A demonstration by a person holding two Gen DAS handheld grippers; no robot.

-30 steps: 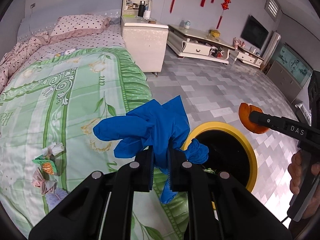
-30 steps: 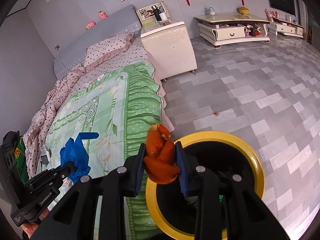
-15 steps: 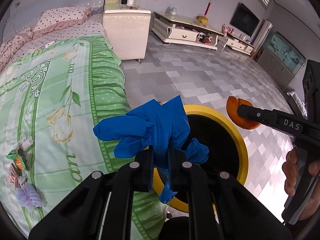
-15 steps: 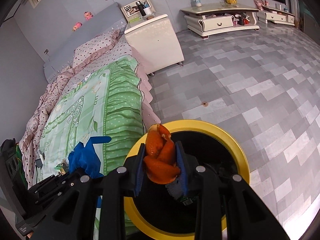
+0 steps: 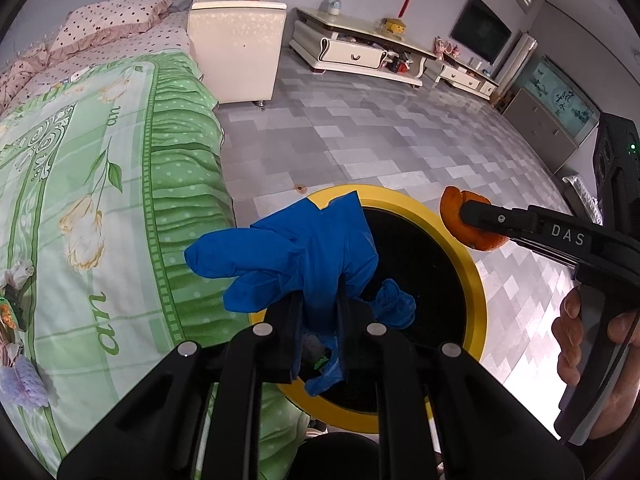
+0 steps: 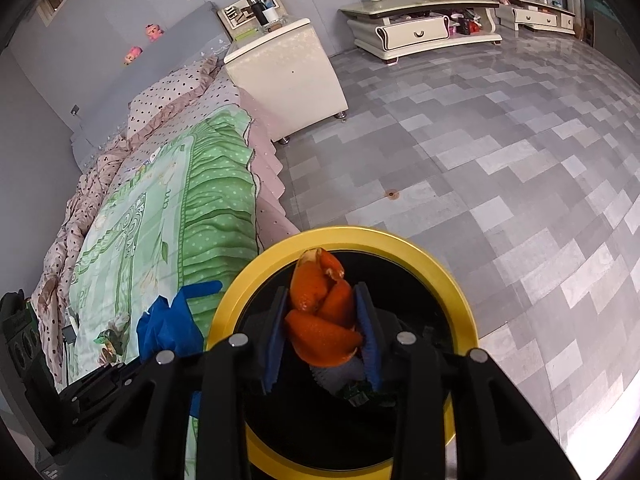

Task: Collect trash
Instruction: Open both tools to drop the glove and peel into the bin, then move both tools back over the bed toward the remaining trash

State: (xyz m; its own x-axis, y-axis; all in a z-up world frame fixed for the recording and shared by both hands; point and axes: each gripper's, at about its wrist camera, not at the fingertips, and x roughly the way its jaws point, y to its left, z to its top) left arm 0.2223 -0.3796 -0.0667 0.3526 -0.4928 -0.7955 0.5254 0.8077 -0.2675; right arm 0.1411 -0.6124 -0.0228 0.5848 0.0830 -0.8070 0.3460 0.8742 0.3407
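While the left hand-held gripper (image 5: 318,312) pinched the limp, light blue glove (image 5: 304,256) over the yellow-rimmed bin (image 5: 476,280), the right hand-held gripper (image 6: 322,328) clamped stiff, brittle-looking orange peel (image 6: 320,320) above its opening.

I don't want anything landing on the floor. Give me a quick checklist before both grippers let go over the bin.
1. Left gripper shut on the blue glove: ok.
2. Right gripper shut on the orange peel: ok.
3. Peel above the opening of the bin: ok in the right wrist view.
4. Glove fully above the opening: not ok; its fingers stick out past the yellow rim toward the bed.
5. Bin has room: ok; only a few scraps show inside.
6. Grippers clear of each other: ok.
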